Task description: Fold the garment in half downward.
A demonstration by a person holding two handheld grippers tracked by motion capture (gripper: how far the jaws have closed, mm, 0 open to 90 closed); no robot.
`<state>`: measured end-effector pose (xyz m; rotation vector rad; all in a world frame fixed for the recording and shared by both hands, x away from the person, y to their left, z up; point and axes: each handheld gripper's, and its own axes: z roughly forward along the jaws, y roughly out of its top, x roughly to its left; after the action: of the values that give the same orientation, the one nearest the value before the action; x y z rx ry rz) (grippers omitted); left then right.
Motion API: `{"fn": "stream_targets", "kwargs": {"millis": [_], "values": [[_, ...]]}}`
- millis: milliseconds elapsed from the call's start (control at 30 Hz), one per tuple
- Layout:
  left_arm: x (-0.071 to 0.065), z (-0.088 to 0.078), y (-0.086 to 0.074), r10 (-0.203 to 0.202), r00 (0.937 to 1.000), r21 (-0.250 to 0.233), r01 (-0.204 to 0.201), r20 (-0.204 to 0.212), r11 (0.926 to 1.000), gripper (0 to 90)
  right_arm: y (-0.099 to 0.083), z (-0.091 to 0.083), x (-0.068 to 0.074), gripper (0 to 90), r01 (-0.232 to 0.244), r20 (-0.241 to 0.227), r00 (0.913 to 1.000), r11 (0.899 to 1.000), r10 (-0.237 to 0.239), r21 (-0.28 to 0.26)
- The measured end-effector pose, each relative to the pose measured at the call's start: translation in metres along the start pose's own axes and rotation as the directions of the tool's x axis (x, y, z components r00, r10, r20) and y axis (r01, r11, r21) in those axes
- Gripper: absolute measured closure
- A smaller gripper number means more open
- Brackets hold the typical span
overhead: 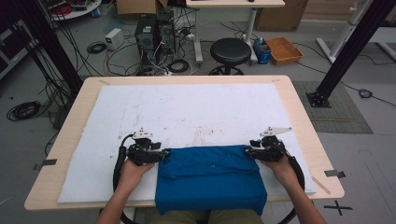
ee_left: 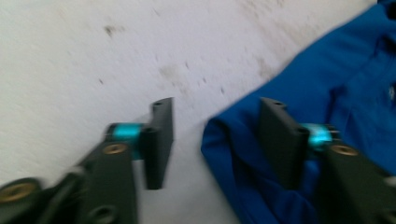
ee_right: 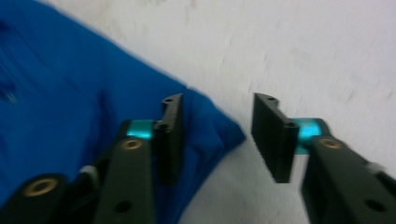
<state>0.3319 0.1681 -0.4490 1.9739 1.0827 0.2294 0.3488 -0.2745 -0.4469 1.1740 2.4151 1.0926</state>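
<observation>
Centrally, folded blue cloth (overhead: 210, 177) on white mat (overhead: 187, 107), rumpled corners, left hand-held gripper (overhead: 161, 154) and right hand-held gripper (overhead: 250, 151) agape, gripping nothing

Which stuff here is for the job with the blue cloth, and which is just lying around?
For the job:
- blue cloth, folded
- left gripper, at the cloth's left corner, jaws apart
- right gripper, at its right corner, jaws apart
- white mat

Lying about:
- black stool
- orange tray
- floor cables

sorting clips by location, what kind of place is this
Most likely a lab or workshop. Cables trail over the floor by computer towers, black metal frame posts flank the table, and cardboard boxes sit at the back.
</observation>
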Motion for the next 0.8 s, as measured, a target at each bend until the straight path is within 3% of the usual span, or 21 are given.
{"fn": "stream_targets", "kwargs": {"millis": [33,67,100,167,200,233,267,300,333,367,433,500,600,733,800], "values": [[-0.002,-0.001,-0.001,0.01,0.9999,0.005,-0.01,0.008,0.9999,73.9,-0.002,-0.002,-0.002,62.1,-0.012,-0.01,0.9999,1.0,0.012,-0.008],[-0.002,-0.001,-0.001,0.01,0.9999,0.005,-0.01,0.008,0.9999,78.4,-0.002,-0.002,-0.002,62.1,-0.012,-0.01,0.9999,1.0,0.012,-0.008],[-0.004,-0.001,-0.002,0.012,0.9999,-0.001,-0.012,0.002,0.9999,81.8,-0.004,-0.004,-0.002,74.7,-0.007,-0.027,0.9996,1.0,0.006,-0.011],[-0.004,-0.001,-0.001,0.012,0.9999,-0.006,-0.012,-0.002,0.9999,83.2,-0.005,-0.004,-0.002,77.7,-0.009,-0.047,0.9989,1.0,0.008,-0.008],[-0.004,-0.002,-0.001,0.009,1.0,-0.02,-0.009,-0.003,0.9998,83.9,-0.004,-0.005,-0.001,79.8,-0.004,-0.042,0.9991,1.0,0.004,-0.003],[-0.001,-0.005,0.001,-0.021,0.9998,-0.078,0.021,0.001,0.9967,84.4,-0.002,-0.006,0.001,80.9,0.022,-0.026,0.9994,1.0,-0.022,0.002],[-0.001,-0.005,0.001,-0.021,0.9998,-0.078,0.021,0.001,0.9967,84.4,-0.002,-0.006,0.001,80.9,0.022,-0.026,0.9994,1.0,-0.022,0.002],[0.005,-0.008,0.005,-0.052,0.9985,-0.136,0.054,0.019,0.9892,84.4,0.001,-0.008,-0.002,81.1,0.025,-0.002,0.9997,0.999,-0.025,-0.023],[0.008,-0.008,0.007,-0.067,0.9974,-0.162,0.071,0.026,0.9843,84.4,0.003,-0.01,-0.005,81.1,0.02,0.007,0.9998,0.999,-0.02,-0.043],[0.008,-0.008,0.007,-0.067,0.9974,-0.162,0.071,0.026,0.9843,84.4,0.003,-0.01,-0.005,81.1,0.02,0.007,0.9998,0.999,-0.02,-0.043],[0.015,0.0,0.017,-0.103,0.9939,-0.198,0.109,0.038,0.974,84.4,0.012,-0.011,-0.017,81.0,0.014,0.034,0.9994,0.996,-0.011,-0.084],[0.016,0.004,0.02,-0.11,0.9933,-0.203,0.115,0.038,0.9723,84.4,0.016,-0.009,-0.02,81.0,0.012,0.041,0.9991,0.996,-0.008,-0.089],[0.023,0.014,0.029,-0.131,0.9909,-0.234,0.135,0.033,0.9628,84.4,0.029,-0.004,-0.03,80.9,-0.002,0.073,0.9973,0.995,0.009,-0.095],[0.032,0.025,0.035,-0.16,0.987,-0.242,0.156,0.001,0.9578,84.2,0.042,0.005,-0.04,80.8,-0.002,0.1,0.9949,0.994,0.012,-0.106],[0.032,0.029,0.035,-0.187,0.9822,-0.244,0.178,-0.014,0.9533,78.9,0.043,0.011,-0.043,77.6,-0.014,0.121,0.9924,0.996,0.025,-0.092]]}}
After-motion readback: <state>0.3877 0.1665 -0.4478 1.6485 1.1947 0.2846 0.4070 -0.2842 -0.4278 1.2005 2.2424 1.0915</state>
